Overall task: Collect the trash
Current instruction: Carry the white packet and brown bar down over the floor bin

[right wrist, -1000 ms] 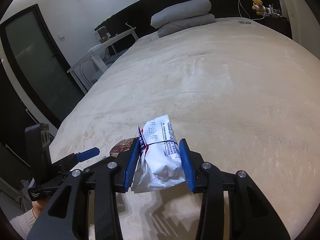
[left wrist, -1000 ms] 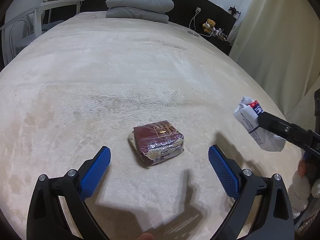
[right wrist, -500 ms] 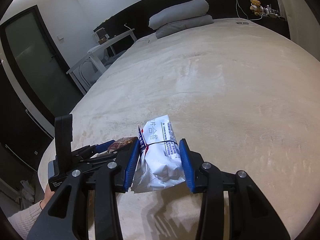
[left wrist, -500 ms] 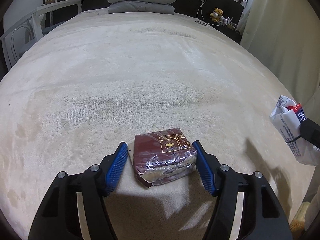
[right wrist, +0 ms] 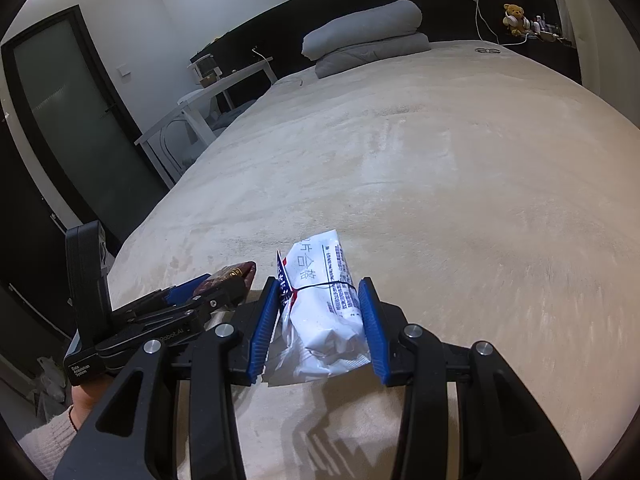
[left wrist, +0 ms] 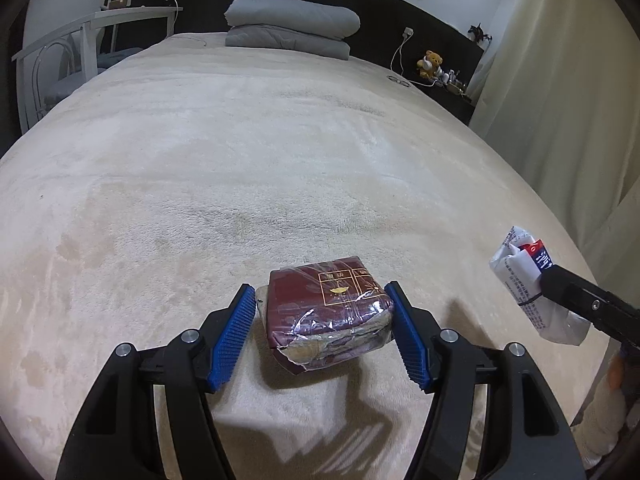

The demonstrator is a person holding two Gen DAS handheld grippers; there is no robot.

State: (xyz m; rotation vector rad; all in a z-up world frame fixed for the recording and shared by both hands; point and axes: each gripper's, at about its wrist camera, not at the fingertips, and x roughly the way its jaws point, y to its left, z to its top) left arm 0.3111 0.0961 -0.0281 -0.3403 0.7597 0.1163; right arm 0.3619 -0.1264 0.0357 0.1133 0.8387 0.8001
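Observation:
A maroon plastic-wrapped packet (left wrist: 328, 312) sits between the blue pads of my left gripper (left wrist: 320, 291), which is shut on its sides. The packet hangs just above the beige bed cover (left wrist: 240, 160) and throws a shadow below. In the right wrist view the left gripper (right wrist: 192, 296) shows at lower left with the maroon packet (right wrist: 234, 274) poking out of it. My right gripper (right wrist: 320, 284) is shut on a crumpled white packet (right wrist: 324, 304) with blue print and a black band. That white packet (left wrist: 520, 276) also shows at the right edge of the left wrist view.
Folded grey bedding (left wrist: 292, 24) lies at the head of the bed against a black headboard. A white desk (left wrist: 100, 24) and chair stand to the left, a teddy bear (left wrist: 430, 64) on a shelf and a curtain (left wrist: 560, 100) to the right. A dark door (right wrist: 72, 128) is at far left.
My left gripper moved forward around the maroon packet, its wide jaws closed on it, and the packet has come slightly off the cover. The right gripper kept still with the white packet.

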